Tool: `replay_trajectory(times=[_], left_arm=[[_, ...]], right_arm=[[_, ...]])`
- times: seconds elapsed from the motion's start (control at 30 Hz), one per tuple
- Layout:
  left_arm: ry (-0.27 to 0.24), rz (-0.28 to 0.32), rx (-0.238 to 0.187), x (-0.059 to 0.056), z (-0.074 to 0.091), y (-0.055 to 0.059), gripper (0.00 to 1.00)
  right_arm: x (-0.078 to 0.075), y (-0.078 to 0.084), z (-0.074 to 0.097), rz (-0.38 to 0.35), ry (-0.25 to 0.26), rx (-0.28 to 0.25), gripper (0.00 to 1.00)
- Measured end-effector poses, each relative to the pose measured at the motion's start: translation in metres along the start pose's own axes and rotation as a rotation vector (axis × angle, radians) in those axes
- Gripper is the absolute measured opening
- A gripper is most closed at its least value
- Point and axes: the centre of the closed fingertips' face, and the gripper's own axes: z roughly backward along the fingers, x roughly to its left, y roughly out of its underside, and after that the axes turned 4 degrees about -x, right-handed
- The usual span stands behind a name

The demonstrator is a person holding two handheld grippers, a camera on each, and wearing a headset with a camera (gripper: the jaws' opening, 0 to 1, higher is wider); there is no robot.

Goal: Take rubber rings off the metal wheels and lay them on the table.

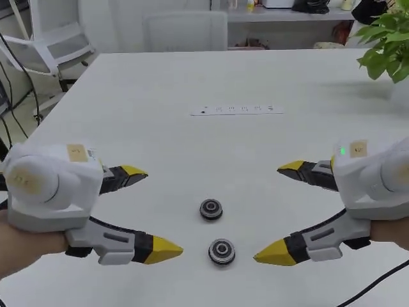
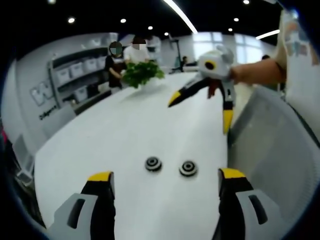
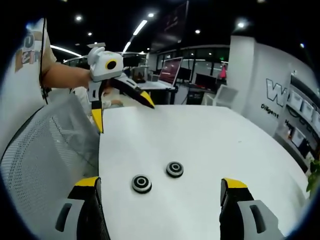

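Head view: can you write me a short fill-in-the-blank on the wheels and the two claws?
1. The far wheel and near wheel lie ___ the left claw and right claw.
2. Both claws are ___ and hold nothing.
3. The number of wheels on the table is ___.
Missing words: between; open; two.
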Motion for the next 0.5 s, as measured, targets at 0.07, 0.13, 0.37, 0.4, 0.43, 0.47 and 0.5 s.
replay_trajectory(times=[0.07, 0.13, 0.37, 0.4, 0.43, 0.47, 0.5], left_arm=[[0.009, 0.001, 0.002, -0.001, -0.005, 0.002, 0.86], [0.023, 0.004, 0.008, -0.002, -0.009, 0.005, 0.85], [0.047, 0.005, 0.023, -0.003, -0.023, 0.011, 0.82], [0.052, 0.006, 0.022, -0.004, -0.025, 0.011, 0.82], [0.056, 0.008, 0.02, -0.004, -0.026, 0.011, 0.81], [0.063, 0.014, 0.019, -0.005, -0.028, 0.012, 0.81], [0.07, 0.021, 0.019, -0.006, -0.03, 0.012, 0.81]], right_arm=[[0.002, 0.003, -0.005, 0.007, -0.013, 0.002, 0.97], [0.003, 0.005, -0.009, 0.011, -0.026, 0.005, 0.92], [0.008, 0.01, -0.024, 0.012, -0.064, 0.001, 0.89], [0.008, 0.011, -0.025, 0.013, -0.066, 0.004, 0.88], [0.007, 0.014, -0.027, 0.014, -0.067, 0.01, 0.88], [0.007, 0.016, -0.028, 0.017, -0.071, 0.015, 0.87], [0.008, 0.017, -0.029, 0.02, -0.075, 0.019, 0.86]])
